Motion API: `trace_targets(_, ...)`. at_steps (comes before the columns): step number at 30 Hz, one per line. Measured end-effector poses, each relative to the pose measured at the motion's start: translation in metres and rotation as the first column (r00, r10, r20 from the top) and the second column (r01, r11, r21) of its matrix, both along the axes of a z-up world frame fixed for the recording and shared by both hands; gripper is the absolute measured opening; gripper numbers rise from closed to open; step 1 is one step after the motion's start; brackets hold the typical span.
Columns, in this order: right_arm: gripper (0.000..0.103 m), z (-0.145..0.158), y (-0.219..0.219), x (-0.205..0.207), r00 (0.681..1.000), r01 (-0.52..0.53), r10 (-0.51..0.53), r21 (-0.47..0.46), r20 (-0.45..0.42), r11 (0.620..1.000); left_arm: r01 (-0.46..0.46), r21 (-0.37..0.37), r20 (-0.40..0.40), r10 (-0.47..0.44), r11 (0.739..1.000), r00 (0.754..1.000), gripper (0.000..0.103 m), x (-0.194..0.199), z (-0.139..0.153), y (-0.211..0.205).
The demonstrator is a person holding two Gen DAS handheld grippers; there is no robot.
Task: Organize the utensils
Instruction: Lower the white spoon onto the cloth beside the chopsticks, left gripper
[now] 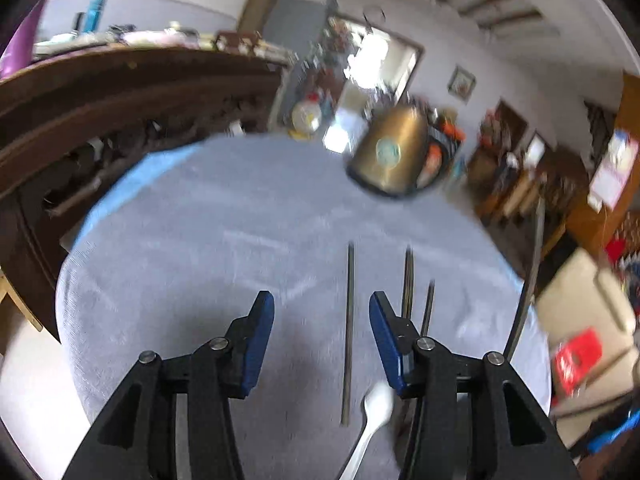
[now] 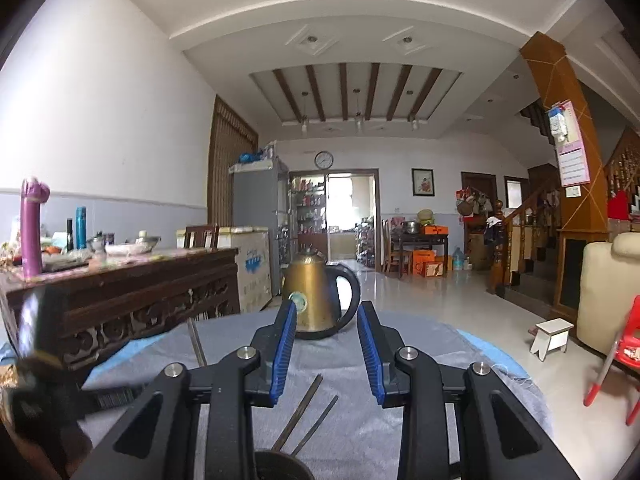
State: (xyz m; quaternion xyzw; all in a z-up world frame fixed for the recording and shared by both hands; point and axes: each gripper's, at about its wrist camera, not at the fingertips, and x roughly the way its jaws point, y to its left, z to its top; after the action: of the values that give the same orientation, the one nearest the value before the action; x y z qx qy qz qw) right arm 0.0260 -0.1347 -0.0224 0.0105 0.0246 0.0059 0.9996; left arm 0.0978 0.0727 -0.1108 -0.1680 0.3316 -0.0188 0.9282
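Barely started imo: chopsticks [image 1: 349, 332] and a white spoon [image 1: 376, 408] lie loose on the cloth, both left gripper [image 1: 322, 312] and right gripper [image 2: 326, 344] wide, empty.

Bare cloth [image 1: 208, 240] leftward; kettle [image 1: 390, 152] far ahead, chopsticks [image 1: 349, 332] right.

Left black tongs with blue pads [image 1: 321, 312]: fingers spread wide, nothing between the pads, view tilted and blurred. Right black tongs with blue ribbed pads [image 2: 326, 322]: also spread, empty, level.
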Motion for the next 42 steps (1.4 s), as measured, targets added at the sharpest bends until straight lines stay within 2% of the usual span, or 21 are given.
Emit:
trace_targets(2,0.035,0.006,-0.006,-0.004,0.999,0.025,-0.025,-0.002,0.024,1.000,0.032,0.032,-0.016,-0.032,0.999,0.999,0.050,0.001,-0.004,-0.008)
trace_targets(6,0.036,0.019,-0.025,-0.010,0.995,0.085,-0.086,0.014,0.055,0.996,0.151,0.181,-0.083,-0.138,0.972,0.987,0.050,0.007,-0.013,-0.038)
trace_targets(8,0.039,0.026,-0.044,-0.011,0.989,0.131,-0.134,0.049,0.055,0.990,0.184,0.192,-0.105,-0.167,0.964,0.980,0.050,0.007,-0.017,-0.041)
trace_targets(10,0.048,0.027,-0.064,-0.011,0.982,0.180,-0.184,0.079,0.042,0.980,0.235,0.191,-0.129,-0.213,0.953,0.968,0.050,0.005,-0.023,-0.045)
trace_targets(12,0.049,0.024,-0.083,-0.007,0.971,0.236,-0.239,0.094,0.017,0.967,0.271,0.231,-0.153,-0.240,0.934,0.959,0.050,0.002,-0.029,-0.048)
trace_targets(15,0.049,0.015,-0.107,0.000,0.954,0.300,-0.297,0.111,-0.040,0.948,0.324,0.232,-0.182,-0.286,0.917,0.941,0.050,-0.006,-0.039,-0.051)
trace_targets(18,0.049,0.002,-0.125,0.009,0.945,0.320,-0.304,0.146,-0.122,0.936,0.374,0.242,-0.227,-0.323,0.895,0.919,0.050,-0.002,-0.048,-0.062)
trace_targets(21,0.049,-0.014,-0.135,0.023,0.933,0.314,-0.272,0.162,-0.237,0.935,0.391,0.247,-0.241,-0.335,0.887,0.911,0.050,0.003,-0.052,-0.068)
trace_targets(24,0.049,-0.035,-0.143,0.043,0.903,0.295,-0.213,0.178,-0.374,0.939,0.413,0.244,-0.272,-0.347,0.877,0.898,0.050,0.009,-0.059,-0.072)
trace_targets(30,0.049,-0.077,-0.159,0.061,0.839,0.292,-0.129,0.237,-0.528,0.927,0.405,0.168,-0.280,-0.350,0.899,0.894,0.051,0.017,-0.069,-0.064)
trace_targets(33,0.049,-0.093,-0.164,0.068,0.807,0.301,-0.101,0.259,-0.581,0.918,0.404,0.177,-0.268,-0.351,0.897,0.897,0.053,0.017,-0.069,-0.062)
trace_targets(37,0.049,-0.106,-0.158,0.068,0.793,0.298,-0.087,0.260,-0.603,0.918,0.393,0.185,-0.248,-0.344,0.901,0.906,0.053,0.017,-0.069,-0.057)
trace_targets(42,0.049,-0.103,-0.146,0.071,0.795,0.273,-0.074,0.246,-0.602,0.930,0.326,0.183,-0.264,-0.272,0.928,0.925,0.053,0.028,-0.069,-0.035)
